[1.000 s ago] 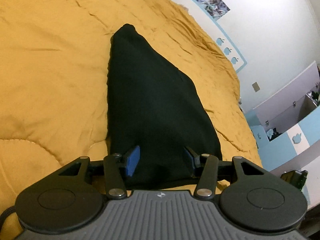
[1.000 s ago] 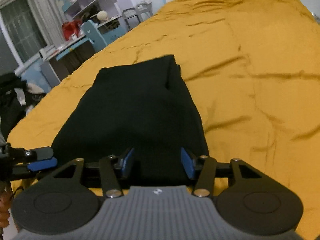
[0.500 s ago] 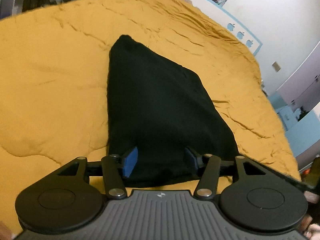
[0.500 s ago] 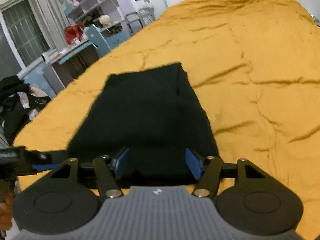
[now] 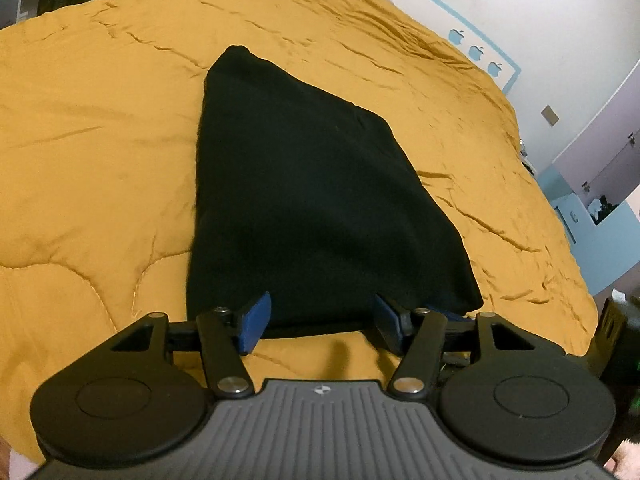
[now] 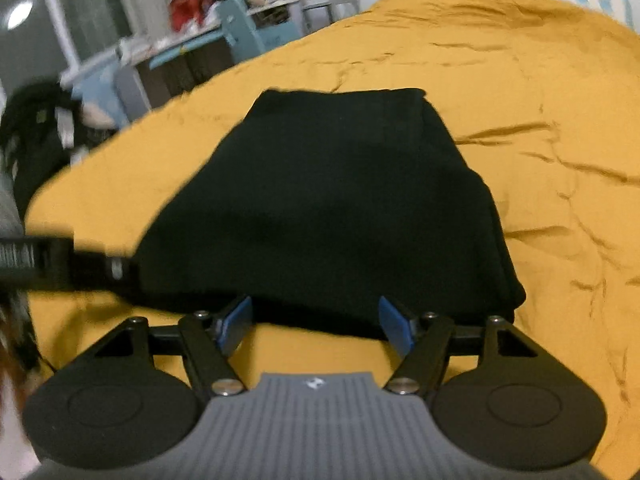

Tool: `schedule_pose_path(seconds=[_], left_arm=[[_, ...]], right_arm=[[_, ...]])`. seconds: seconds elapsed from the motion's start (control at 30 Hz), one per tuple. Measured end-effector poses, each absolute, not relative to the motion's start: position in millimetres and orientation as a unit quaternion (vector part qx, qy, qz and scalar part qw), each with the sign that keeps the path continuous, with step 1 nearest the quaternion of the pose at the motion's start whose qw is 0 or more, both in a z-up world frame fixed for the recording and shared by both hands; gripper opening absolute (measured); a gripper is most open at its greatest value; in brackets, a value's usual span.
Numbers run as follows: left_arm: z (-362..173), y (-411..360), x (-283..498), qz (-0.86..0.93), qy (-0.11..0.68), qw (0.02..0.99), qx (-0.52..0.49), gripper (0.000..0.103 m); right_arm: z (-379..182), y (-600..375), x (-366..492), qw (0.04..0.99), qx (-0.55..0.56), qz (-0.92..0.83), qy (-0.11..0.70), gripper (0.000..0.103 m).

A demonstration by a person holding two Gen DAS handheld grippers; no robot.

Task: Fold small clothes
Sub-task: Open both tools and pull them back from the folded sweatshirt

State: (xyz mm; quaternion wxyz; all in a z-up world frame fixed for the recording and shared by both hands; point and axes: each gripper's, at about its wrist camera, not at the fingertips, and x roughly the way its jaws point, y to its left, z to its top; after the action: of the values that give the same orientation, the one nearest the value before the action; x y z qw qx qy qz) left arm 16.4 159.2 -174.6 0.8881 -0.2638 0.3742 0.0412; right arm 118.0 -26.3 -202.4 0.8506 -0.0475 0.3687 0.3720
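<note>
Status: black garment (image 5: 316, 196) lies flat on the mustard quilt (image 5: 92, 128), already folded into a compact, roughly trapezoid stack. In the right wrist view a doubled layer shows along its far right edge, so at least one fold looks done. Judging by the tidy outline, this piece is near finished; what's left is maybe one more halving or a smooth-down (can't tell from here whether more clothes wait, though a dark heap sits off the bed at the left of the right wrist view).

Left gripper (image 5: 320, 322): jaws have just been opening and stand wide. Blue pads (image 5: 253, 323) flank the near hem of the garment with quilt showing between them; nothing clamped, no pad pressing on cloth.

Right gripper (image 6: 316, 324): same story, jaws just been opening, now wide apart. It sits just behind the near edge of the garment, nothing pinched. The other tool's dark finger shows blurred at the left of this view, near the garment's left corner.

Read: both hands have let go of the cloth.
</note>
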Motion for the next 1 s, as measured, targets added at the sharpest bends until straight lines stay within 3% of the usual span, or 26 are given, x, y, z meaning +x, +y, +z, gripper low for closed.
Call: schedule_pose_path(seconds=[0.27,0.5,0.67,1.0], left_arm=[[-149.5,148.8,-0.7,0.066,0.357,0.898,-0.249,0.069],[-117.3,139.8,-27.2,0.101,0.343,0.904,-0.236,0.069],[-99.8,129.3,-41.9,0.121,0.337,0.907,-0.220,0.075],[-100.9,122.6,-43.8,0.166,0.366,0.895,-0.195,0.077]], right_arm=[[-175.1,-46.1,109.9,0.862,-0.009,0.338,0.377,0.068],[-123.2,-62.0,86.3,0.880,0.004,0.296,0.372,0.081],[-104.4,-65.7,77.7,0.874,0.006,0.296,0.387,0.081],[-89.5,-65.1,47.7,0.890,-0.017,0.262,0.374,0.081]])
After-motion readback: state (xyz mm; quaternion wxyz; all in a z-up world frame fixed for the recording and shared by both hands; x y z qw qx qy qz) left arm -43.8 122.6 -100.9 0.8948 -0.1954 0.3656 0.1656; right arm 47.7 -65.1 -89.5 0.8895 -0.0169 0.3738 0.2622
